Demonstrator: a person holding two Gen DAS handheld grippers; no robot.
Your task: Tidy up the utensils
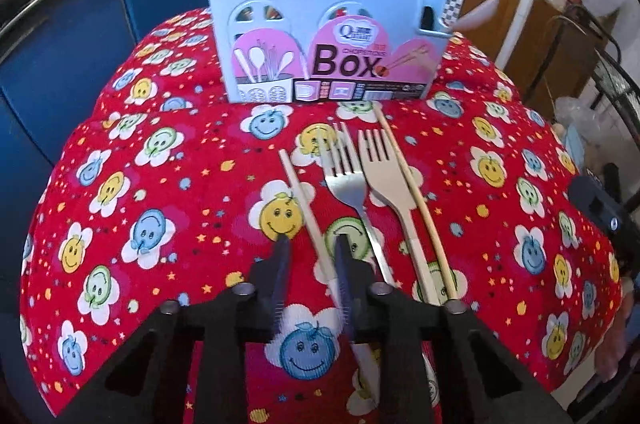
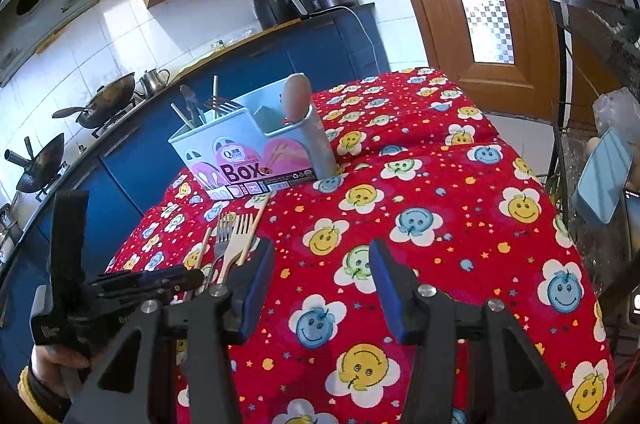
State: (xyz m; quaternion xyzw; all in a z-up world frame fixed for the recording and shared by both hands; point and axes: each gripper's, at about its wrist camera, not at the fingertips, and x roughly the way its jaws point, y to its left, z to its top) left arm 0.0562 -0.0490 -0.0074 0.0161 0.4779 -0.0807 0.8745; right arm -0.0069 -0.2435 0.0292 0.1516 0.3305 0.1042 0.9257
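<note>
A table covered in a red cloth (image 1: 160, 128) printed with smiling flower faces fills both views. At its far side stands a pale blue utensil box (image 1: 320, 36) with a pink label reading "Box"; chopsticks, tongs and fork tines poke up from its compartments (a pale spoon (image 2: 297, 96) stands in its end pocket).

In front of the box, four utensils lie side by side on the cloth: a light chopstick (image 1: 298, 188), a metal fork (image 1: 348, 180), a cream-coloured fork (image 1: 384, 172) and a second chopstick (image 1: 412, 200).

The left gripper (image 1: 311, 244) is lowered over the light chopstick, its blue-padded fingers drawn close on either side of it; the fingers are blurred, so contact is unclear.

The right gripper (image 2: 320, 264) hangs over bare cloth to the right of the utensils, its fingers about half apart and holding nothing.
</note>
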